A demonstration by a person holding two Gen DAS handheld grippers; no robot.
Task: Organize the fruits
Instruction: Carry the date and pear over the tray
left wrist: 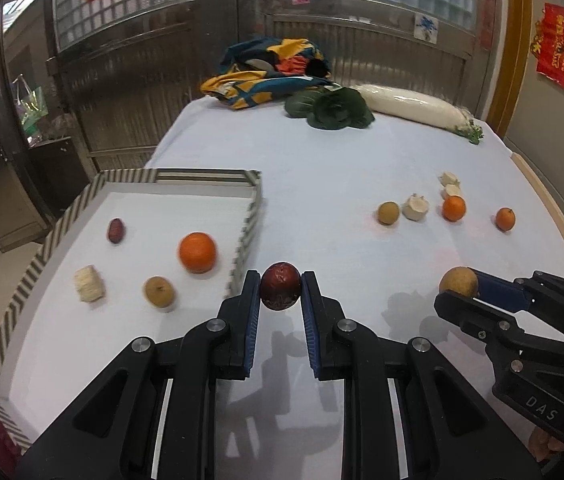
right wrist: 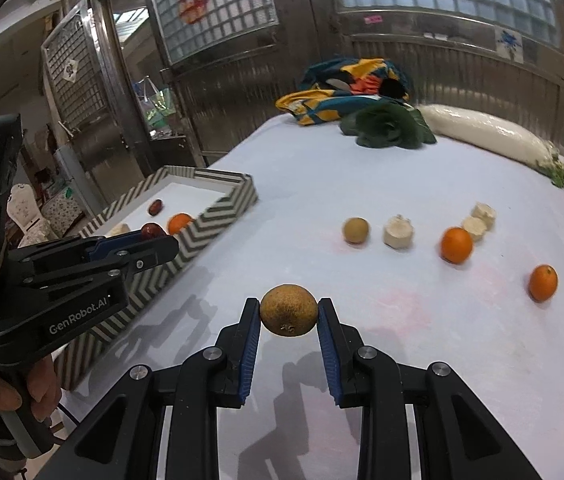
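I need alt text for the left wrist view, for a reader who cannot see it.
The left gripper holds a dark red fruit between its jaws, just right of a striped tray holding an orange and three smaller items. At right, the right gripper holds a brown fruit above the white table.

The left gripper (left wrist: pixel 281 286) points forward, its jaws closed on a dark red fruit (left wrist: pixel 280 286). The right gripper (right wrist: pixel 289 312) (level beside it) has its jaws clamped on a brown round fruit (right wrist: pixel 288 310), both raised above the worktop (right wrist: pixel 362 200).
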